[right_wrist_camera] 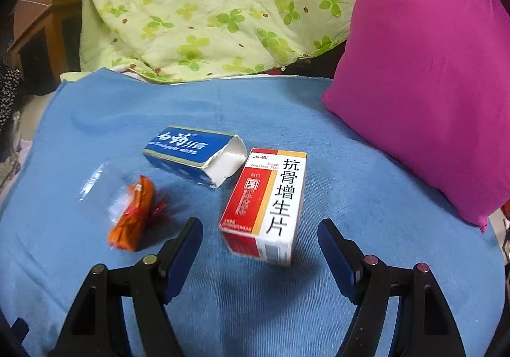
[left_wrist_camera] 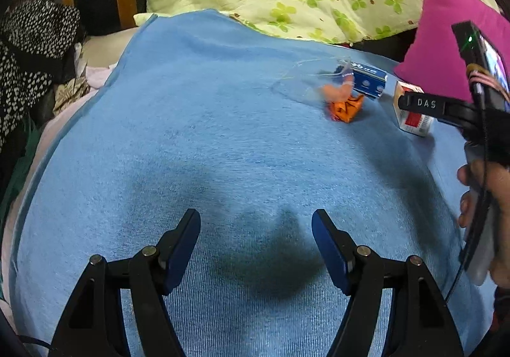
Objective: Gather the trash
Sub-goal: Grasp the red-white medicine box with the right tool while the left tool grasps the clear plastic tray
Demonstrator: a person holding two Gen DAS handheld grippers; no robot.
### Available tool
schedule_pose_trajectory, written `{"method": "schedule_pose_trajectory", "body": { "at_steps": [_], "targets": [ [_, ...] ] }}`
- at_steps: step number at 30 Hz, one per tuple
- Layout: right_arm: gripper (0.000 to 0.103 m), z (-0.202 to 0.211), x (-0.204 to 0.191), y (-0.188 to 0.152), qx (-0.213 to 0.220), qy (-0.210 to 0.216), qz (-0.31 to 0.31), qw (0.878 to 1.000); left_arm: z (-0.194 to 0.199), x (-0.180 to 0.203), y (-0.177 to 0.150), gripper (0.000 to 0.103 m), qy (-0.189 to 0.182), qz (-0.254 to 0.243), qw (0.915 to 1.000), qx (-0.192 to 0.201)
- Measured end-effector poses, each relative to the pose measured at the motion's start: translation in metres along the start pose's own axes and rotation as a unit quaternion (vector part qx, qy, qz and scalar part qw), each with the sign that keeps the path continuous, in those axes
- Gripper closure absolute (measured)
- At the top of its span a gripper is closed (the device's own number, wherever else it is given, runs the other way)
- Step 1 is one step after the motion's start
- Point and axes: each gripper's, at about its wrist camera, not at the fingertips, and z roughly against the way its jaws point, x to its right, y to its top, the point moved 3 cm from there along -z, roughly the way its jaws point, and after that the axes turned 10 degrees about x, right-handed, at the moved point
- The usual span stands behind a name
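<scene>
The right claw (right_wrist_camera: 259, 248) hangs with its jaws apart and nothing clamped between them, tilted down over the blue blanket (right_wrist_camera: 366, 197), and the red and white medicine box (right_wrist_camera: 267, 204) lies flat just ahead of the gap between the tips, not touched by either. Taking that medicine box as the landmark: the blue toothpaste box (right_wrist_camera: 191, 153) lies just behind it and to its left, its torn end flap open toward the medicine box, showing a white inside in which nothing can be seen. Farther left of the medicine box is a crumpled orange wrapper (right_wrist_camera: 134, 213), and beside that, on the far side from the medicine box, a clear plastic film (right_wrist_camera: 95, 182), too blurred to tell whether the two touch. To the right of the medicine box and well apart from it a pink pillow (right_wrist_camera: 424, 80) leans up, and behind everything lies a green clover-print quilt (right_wrist_camera: 197, 16). Nothing stands between the right claw and the medicine box. The left claw (left_wrist_camera: 256, 237) is also spread and empty, over bare blanket well to the left of the medicine box, with the trash far ahead on its right.
</scene>
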Motion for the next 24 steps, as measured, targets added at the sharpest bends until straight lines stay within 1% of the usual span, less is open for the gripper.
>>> {"method": "schedule_pose_trajectory", "body": {
  "at_steps": [3,4,5,6,11,13,16,20,22,24],
  "targets": [
    [0.026,-0.010,0.001,0.000,-0.005,-0.002,-0.008,1.000,-0.002,-0.002,0.000,0.030,0.002,0.007,1.0000,0.000],
    [0.027,-0.013,0.003,0.000,-0.008,-0.001,-0.012,1.000,-0.002,-0.002,0.000,0.030,0.002,0.008,1.0000,0.001],
    [0.041,-0.015,0.004,-0.001,-0.010,0.001,-0.015,1.000,-0.003,-0.003,0.000,0.030,0.003,0.009,1.0000,0.001],
    [0.051,-0.017,0.006,-0.001,-0.012,0.003,-0.018,1.000,-0.003,-0.003,0.000,0.030,0.004,0.010,0.9999,0.002],
    [0.051,-0.012,0.014,-0.003,-0.008,0.017,-0.028,0.999,-0.006,-0.002,-0.002,0.030,0.002,0.011,0.9999,-0.001],
    [0.051,-0.002,0.018,-0.004,0.000,0.023,-0.036,0.999,-0.006,-0.002,-0.003,0.030,0.001,0.008,1.0000,0.001],
    [0.051,0.019,0.025,-0.010,0.013,0.040,-0.065,0.997,-0.008,-0.003,-0.004,0.030,-0.007,0.013,0.9999,0.002],
    [0.054,0.044,0.032,-0.029,0.024,0.063,-0.094,0.993,-0.016,-0.003,0.000,0.030,-0.020,0.040,0.9986,-0.029],
    [0.054,0.051,0.034,-0.037,0.028,0.067,-0.101,0.992,-0.019,0.002,0.009,0.030,-0.024,0.050,0.9977,-0.039],
    [0.054,0.053,0.038,-0.037,0.031,0.075,-0.112,0.990,-0.023,0.011,0.024,0.030,-0.033,0.072,0.9958,-0.047]
  ]
}}
